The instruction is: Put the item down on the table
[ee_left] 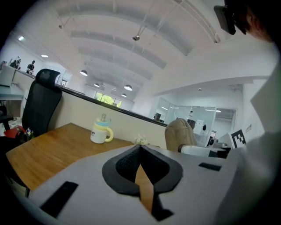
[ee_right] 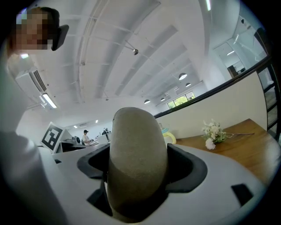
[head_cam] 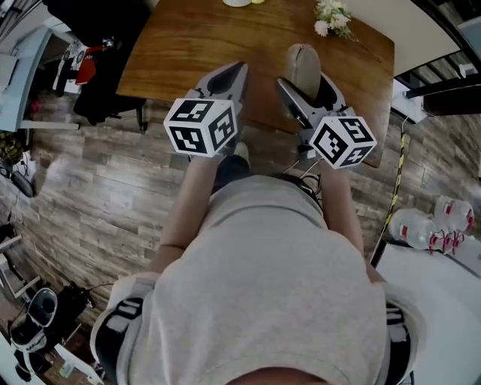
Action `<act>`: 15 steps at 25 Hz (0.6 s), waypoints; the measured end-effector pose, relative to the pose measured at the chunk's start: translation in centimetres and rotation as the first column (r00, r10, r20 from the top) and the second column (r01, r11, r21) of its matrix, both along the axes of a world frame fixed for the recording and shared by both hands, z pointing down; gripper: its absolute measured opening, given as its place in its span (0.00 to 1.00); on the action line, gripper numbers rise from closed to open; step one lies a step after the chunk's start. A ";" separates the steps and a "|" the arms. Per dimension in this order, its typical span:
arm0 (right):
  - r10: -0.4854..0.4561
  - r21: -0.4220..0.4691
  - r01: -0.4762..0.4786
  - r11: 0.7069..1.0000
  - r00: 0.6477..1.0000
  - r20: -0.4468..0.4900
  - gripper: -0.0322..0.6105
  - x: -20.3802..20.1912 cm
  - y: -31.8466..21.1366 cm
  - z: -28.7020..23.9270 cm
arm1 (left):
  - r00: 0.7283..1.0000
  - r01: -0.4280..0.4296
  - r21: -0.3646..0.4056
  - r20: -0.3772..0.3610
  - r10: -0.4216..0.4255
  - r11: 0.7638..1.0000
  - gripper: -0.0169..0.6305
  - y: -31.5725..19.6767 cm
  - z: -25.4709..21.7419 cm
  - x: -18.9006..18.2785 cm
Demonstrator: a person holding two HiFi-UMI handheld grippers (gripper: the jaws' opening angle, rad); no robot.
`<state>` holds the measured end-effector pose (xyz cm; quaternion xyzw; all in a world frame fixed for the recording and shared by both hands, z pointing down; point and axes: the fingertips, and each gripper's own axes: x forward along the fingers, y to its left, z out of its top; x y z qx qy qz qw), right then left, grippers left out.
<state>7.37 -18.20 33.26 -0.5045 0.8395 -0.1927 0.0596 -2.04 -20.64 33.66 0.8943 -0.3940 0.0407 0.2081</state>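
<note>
Right gripper (ee_right: 138, 182) grasps the beige item (head_cam: 302, 64), long axis along its jaws, over the table (head_cam: 188, 45), upper centre; left gripper (ee_left: 141, 151) clenched, empty.

Both tools hang over the near edge of the worktop (head_cam: 173, 53), with the left tool (head_cam: 228, 81) at 9 o'clock of the right tool (head_cam: 310, 89). The item (head_cam: 302, 66) sits between the jaws of the right tool. On the worktop, the flowers (head_cam: 332, 16) lie at 1 o'clock of the item. The mug (ee_left: 100, 132) stands near the far edge, at 12 o'clock of the left tool.
</note>
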 end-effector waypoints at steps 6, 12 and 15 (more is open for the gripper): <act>0.076 -0.025 -0.076 0.997 0.997 -0.007 0.66 -1.4 -4.5 0.7 | 0.996 -0.094 -0.006 -0.005 0.094 0.996 0.03 -4.4 0.3 -0.5; 0.087 -0.094 -0.091 0.991 0.995 -0.049 0.66 -1.9 -6.2 3.2 | 0.989 -0.148 -0.056 -0.012 0.148 0.987 0.03 -6.4 2.8 -0.6; 0.079 -0.141 -0.086 0.986 0.995 -0.061 0.67 -1.9 -6.6 4.5 | 0.988 -0.157 -0.093 -0.018 0.156 0.983 0.03 -6.6 4.1 -0.6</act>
